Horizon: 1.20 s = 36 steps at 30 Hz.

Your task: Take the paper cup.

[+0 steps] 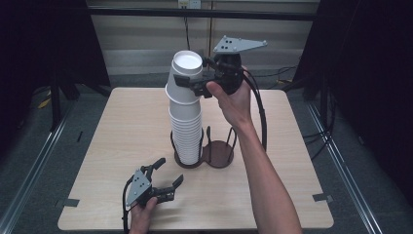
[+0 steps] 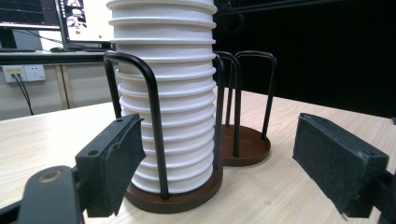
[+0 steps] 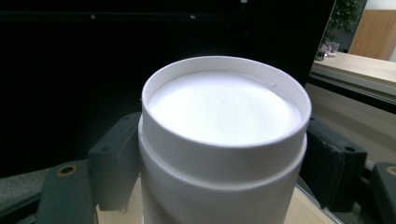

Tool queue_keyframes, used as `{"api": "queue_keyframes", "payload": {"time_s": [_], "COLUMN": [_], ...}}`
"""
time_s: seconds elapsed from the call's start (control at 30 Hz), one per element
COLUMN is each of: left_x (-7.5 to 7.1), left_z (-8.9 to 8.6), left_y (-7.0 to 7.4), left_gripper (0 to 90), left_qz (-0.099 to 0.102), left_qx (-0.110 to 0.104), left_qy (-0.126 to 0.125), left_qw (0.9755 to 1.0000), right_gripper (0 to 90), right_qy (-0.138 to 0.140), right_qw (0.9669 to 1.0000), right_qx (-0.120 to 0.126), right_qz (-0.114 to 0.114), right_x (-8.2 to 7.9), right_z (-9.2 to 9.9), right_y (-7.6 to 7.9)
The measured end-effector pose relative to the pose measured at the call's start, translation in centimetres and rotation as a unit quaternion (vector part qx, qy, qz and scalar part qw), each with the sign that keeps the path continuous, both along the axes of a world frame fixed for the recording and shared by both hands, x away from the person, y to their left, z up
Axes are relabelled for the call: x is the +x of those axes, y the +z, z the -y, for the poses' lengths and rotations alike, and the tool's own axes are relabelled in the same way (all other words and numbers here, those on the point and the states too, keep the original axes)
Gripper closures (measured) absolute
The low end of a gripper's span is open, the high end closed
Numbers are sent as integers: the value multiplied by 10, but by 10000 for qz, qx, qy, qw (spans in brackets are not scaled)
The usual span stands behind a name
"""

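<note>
Our right gripper (image 1: pixel 195 83), seen from the high view, is raised above the far middle of the pale wooden table (image 1: pixel 122 126). Its jaws are closed from the side on the topmost white paper cup (image 1: pixel 186 66). That cup is upside down, base up, and leans slightly. It sits at the top of the tall stack of inverted white paper cups (image 1: pixel 185 131), and we cannot tell whether its rim has cleared the cup beneath. The stack stands in the left bay of a dark brown two-bay wire holder (image 1: pixel 217 153); the right bay is empty. Our left gripper (image 1: pixel 169 171) rests low near the table's front edge with its jaws spread and nothing between them.

From the left gripper view, the left gripper (image 2: pixel 219 140) looks level at the foot of the stack (image 2: pixel 168 93). Its two pads stand wide apart, well short of the holder's black hoops. The empty bay (image 2: pixel 245 147) lies just behind and to the right.

From the right gripper view, the right gripper (image 3: pixel 224 163) has the held cup (image 3: pixel 224 107) upright between its pads (image 3: pixel 114 163), which bear on both of its sides.

We judge that the move ahead depends on the stack's vertical axis. The cup has to come straight up along it, and the right hand alone is placed to do that. The left hand is nearer the base and could steady the holder.
</note>
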<state>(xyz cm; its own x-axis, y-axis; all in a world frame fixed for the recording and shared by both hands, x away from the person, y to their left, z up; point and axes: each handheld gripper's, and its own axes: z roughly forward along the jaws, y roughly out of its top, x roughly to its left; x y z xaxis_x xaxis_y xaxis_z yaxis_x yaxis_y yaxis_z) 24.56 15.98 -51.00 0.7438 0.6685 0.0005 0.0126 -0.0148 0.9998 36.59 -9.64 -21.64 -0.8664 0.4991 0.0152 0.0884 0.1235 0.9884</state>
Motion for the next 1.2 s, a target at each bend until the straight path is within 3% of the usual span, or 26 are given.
{"api": "queue_keyframes", "payload": {"time_s": [0.73,1.2], "left_x": [0,-1], "left_z": [0,1], "left_y": [0,0], "left_gripper": [160,161], "left_qz": [9,-45], "left_qx": [13,-57], "left_qy": [-4,6], "left_qw": [10000,10000], "right_gripper": [221,220], "right_qy": [139,69], "right_qw": [9966,9952], "right_qx": [784,943], "right_qz": [194,247], "right_x": [-11,-19], "right_z": [17,40], "right_y": [13,20]}}
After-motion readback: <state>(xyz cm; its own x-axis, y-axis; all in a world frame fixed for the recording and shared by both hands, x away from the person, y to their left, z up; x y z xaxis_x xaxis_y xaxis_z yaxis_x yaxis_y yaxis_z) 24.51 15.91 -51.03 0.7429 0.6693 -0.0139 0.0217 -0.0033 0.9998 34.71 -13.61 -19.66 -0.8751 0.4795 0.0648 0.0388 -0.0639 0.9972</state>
